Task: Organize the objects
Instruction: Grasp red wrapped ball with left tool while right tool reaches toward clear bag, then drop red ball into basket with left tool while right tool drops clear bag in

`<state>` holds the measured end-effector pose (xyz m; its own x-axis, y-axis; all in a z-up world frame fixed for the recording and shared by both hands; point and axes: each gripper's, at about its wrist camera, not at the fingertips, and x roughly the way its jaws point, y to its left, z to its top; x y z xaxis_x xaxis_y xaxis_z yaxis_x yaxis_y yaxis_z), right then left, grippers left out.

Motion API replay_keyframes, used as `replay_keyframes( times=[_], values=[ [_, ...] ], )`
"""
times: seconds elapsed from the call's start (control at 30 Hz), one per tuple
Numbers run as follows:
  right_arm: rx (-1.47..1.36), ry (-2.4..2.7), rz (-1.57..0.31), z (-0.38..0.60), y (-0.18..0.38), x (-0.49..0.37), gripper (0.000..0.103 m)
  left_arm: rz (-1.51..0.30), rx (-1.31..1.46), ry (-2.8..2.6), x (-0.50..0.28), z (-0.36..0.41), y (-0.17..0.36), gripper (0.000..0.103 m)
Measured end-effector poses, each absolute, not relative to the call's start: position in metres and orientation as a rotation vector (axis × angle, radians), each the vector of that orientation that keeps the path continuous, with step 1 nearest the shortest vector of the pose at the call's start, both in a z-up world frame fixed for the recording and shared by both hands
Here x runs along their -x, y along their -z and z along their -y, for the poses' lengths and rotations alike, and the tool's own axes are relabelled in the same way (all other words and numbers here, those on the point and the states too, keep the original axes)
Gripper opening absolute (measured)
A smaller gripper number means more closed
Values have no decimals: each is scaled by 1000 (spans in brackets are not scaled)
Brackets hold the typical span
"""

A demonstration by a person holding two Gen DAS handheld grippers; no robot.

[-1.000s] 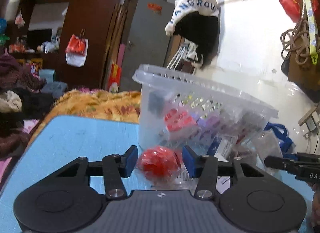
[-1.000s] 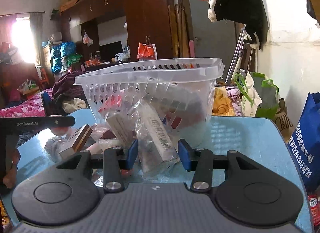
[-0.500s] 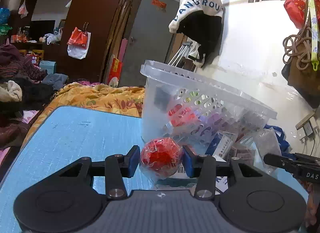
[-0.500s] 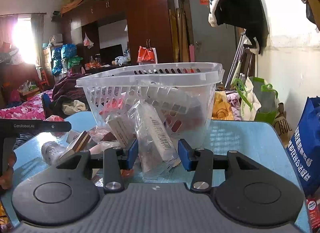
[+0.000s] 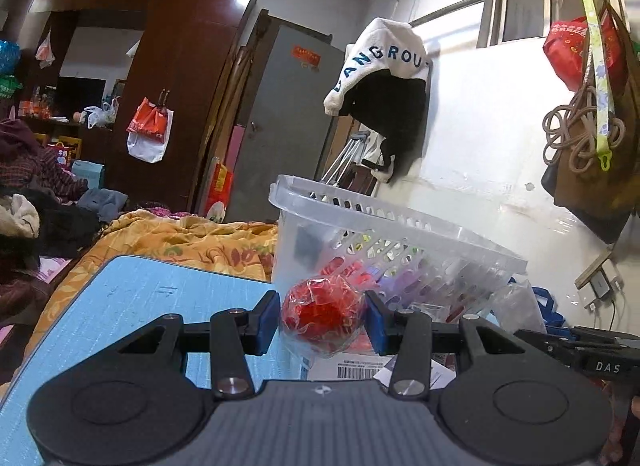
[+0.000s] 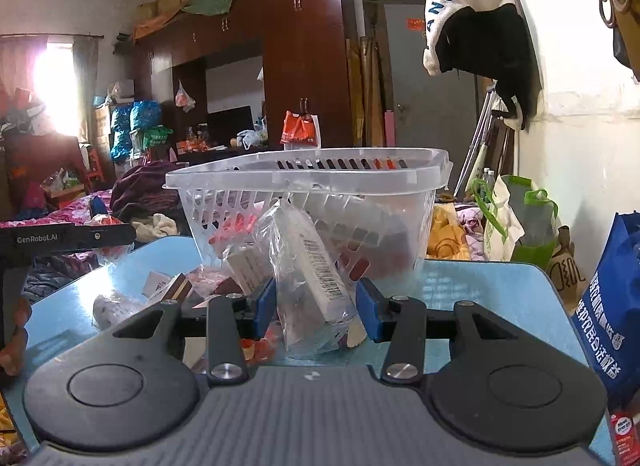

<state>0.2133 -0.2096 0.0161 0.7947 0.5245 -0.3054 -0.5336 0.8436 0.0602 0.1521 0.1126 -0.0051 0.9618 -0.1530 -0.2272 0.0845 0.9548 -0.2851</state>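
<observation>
My left gripper [image 5: 322,318] is shut on a red ball wrapped in clear plastic [image 5: 322,314] and holds it above the blue table [image 5: 132,298], just in front of the clear plastic basket [image 5: 396,225]. My right gripper [image 6: 316,304] is shut on a clear bag with a white barcoded box [image 6: 314,266], raised in front of the same basket [image 6: 304,177]. The basket holds several small packets. Each gripper shows at the edge of the other's view.
Several loose packets and small boxes [image 6: 168,290] lie on the table left of the right gripper. A barcoded box [image 5: 356,368] lies under the left gripper. A blue bag [image 6: 612,306] stands at the table's right edge. A bed with an orange blanket [image 5: 180,238] lies behind.
My left gripper closed on the red ball and lifted it toward the basket. My right gripper rose slightly with the bagged box.
</observation>
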Motion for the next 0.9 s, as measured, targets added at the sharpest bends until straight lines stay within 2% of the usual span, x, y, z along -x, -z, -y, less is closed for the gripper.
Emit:
replay_keyframes(
  times=[0.5, 0.63, 0.9],
  values=[
    [4, -572, -230, 214, -19, -202, 48, -203, 281, 112, -142, -116, 4, 49],
    [-27, -589, -151, 223, -24, -189, 48, -169, 295, 135, -136, -119, 0, 49],
    [0, -583, -119, 216, -92, -197, 48, -124, 324, 175, -152, -108, -55, 49]
  ],
)
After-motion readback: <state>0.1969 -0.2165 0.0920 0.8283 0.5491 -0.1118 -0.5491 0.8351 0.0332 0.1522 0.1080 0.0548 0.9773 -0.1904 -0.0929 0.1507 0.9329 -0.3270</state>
